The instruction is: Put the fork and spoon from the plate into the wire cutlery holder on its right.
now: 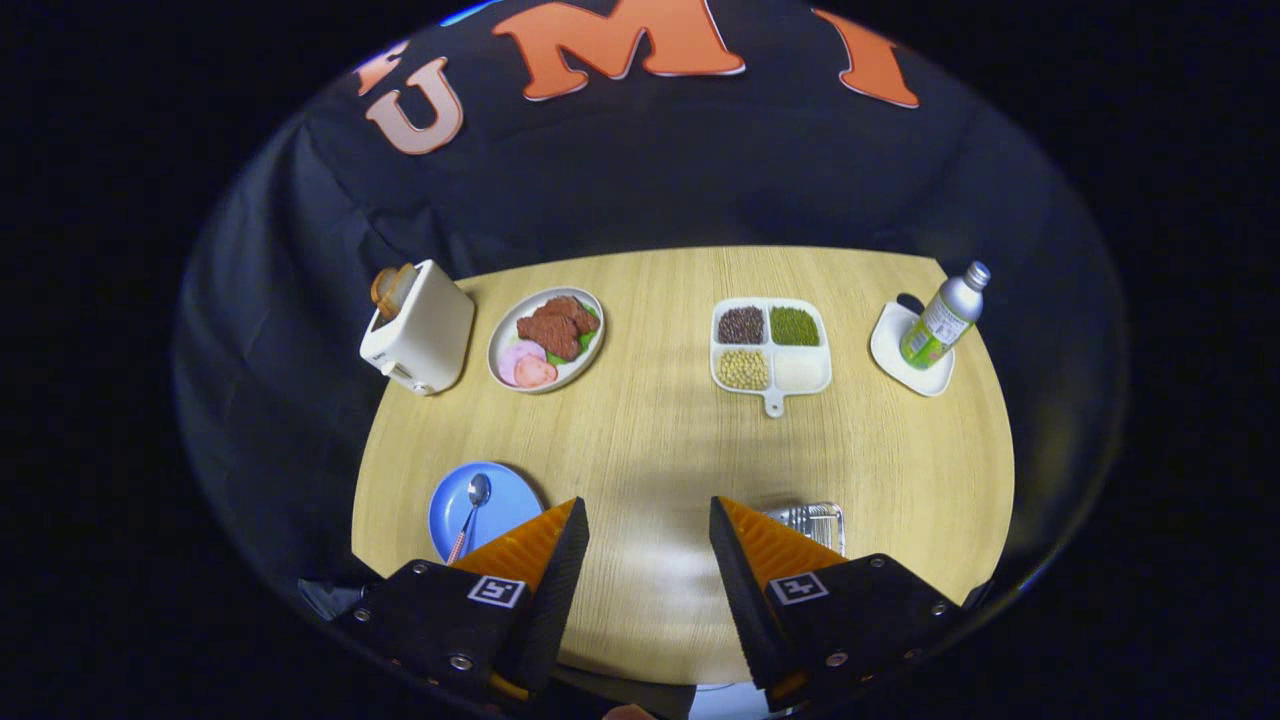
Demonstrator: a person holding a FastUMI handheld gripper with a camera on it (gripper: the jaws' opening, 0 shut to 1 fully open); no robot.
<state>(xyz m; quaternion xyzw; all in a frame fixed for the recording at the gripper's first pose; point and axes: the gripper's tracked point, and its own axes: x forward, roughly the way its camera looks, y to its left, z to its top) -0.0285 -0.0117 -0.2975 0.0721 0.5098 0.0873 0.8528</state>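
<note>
Seen from the camera riding on the claw [648, 530]: its two fingers [545, 545] stand spread wide with nothing between them, only bare wood showing in the gap; the claw is released and holds nothing; it hangs above the near edge of a round pale wooden surface [660, 450]. The blue plate [500, 495] lies just beside and partly behind the left finger; on it rests a spoon [472, 512], bowl pointing away from the claw, its reddish handle running back toward the claw along a slightly slanted line; the near end of the handle and the near rim of the plate are covered by the left finger. A fork cannot be made out on the plate; it may be hidden behind that finger. The wire cutlery holder [815, 522] sits just beyond the right finger, mostly covered by it, so only a glinting upper part shows. The spoon therefore lies to the left of the gap, the holder to the right. Well beyond stand a toaster [420, 330], a plate of meat [545, 340], a divided tray of beans [770, 350], and a bottle [945, 315] on a white coaster [905, 355].
</note>
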